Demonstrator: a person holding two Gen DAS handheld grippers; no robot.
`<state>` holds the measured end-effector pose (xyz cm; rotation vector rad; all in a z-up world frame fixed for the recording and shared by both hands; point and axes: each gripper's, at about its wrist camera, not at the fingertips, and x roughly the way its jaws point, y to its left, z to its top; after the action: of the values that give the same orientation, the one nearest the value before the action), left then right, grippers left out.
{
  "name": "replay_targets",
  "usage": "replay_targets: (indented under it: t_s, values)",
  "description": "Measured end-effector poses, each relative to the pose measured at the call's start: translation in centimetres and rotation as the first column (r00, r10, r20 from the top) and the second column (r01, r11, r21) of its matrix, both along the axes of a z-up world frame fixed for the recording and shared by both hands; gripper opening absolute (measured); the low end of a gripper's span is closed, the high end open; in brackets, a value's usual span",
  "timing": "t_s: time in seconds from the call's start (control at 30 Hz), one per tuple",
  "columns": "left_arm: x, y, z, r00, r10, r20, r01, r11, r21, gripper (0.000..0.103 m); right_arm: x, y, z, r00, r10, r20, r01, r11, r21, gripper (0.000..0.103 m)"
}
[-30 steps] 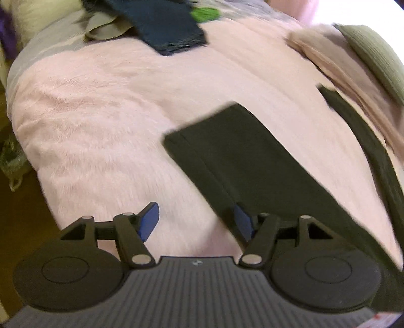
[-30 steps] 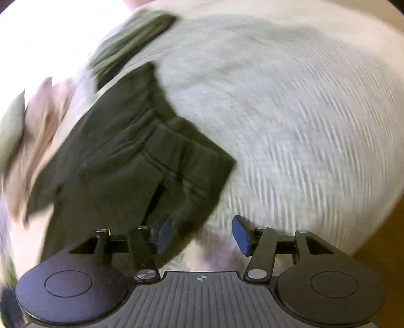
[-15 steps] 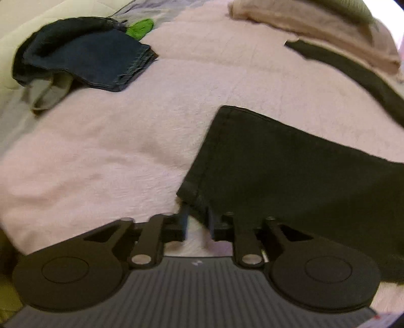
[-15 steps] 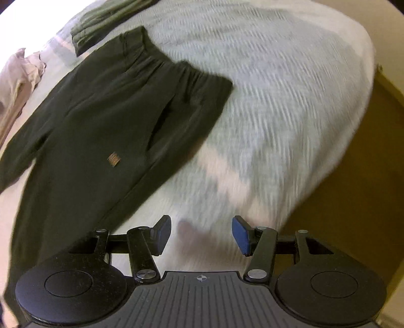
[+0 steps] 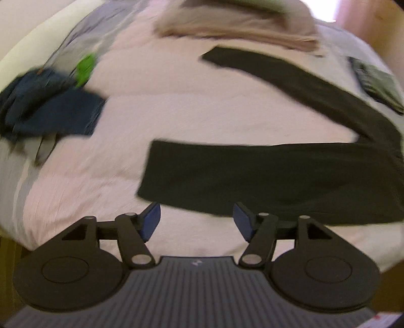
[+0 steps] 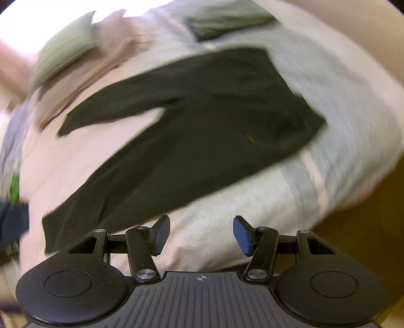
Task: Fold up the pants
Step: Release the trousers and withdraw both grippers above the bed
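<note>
Dark pants (image 6: 202, 121) lie flat and unfolded on the pink blanket (image 5: 176, 101), legs splayed apart, waist toward the right. Left gripper (image 5: 197, 222) hangs above the near leg's cuff, jaws opening, nothing between them. Right gripper (image 6: 200, 233), jaws opening, is likewise empty. Good practice: pinch cuff and waistband of one leg, then lay it squarely over the other.

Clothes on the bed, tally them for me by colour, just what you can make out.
Black: 1, the pants spread flat
Dark blue: 1, a denim garment
Beige: 1, a garment at the far edge
Olive green: 2, one folded piece and one on the beige one
Bright green: 1, a small item, too blurred to identify
Total: 6
</note>
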<state>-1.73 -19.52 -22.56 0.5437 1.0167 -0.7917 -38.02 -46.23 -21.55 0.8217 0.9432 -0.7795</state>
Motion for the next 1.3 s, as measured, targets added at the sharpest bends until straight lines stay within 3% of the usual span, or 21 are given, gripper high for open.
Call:
replay_targets:
  t_s: [0.2, 0.4, 0.8, 1.3]
  values:
    - [-5.0, -1.8, 5.4, 0.994, -0.111, 0.023, 0.112, 0.993, -0.04, 0.069, 2.7, 2.8, 6.2, 0.987, 0.16, 0.0, -0.158, 0.978, -0.134, 0.054]
    - [-8.1, -2.1, 8.7, 0.98, -0.194, 0.049, 0.196, 0.979, -0.053, 0.073, 2.2, 4.1, 9.1, 0.98, 0.199, 0.023, -0.192, 0.966, -0.172, 0.055]
    - [-10.4, 0.2, 10.9, 0.978, -0.192, 0.078, 0.196, 0.979, -0.047, 0.076, 0.5, 4.8, 10.2, 0.97, 0.241, 0.023, -0.234, 0.959, -0.159, 0.056]
    - [-11.9, 1.0, 10.7, 0.973, -0.216, 0.08, 0.218, 0.976, -0.023, 0.078, -0.8, 4.8, 9.6, 0.97, 0.245, 0.011, -0.241, 0.961, -0.136, 0.056]
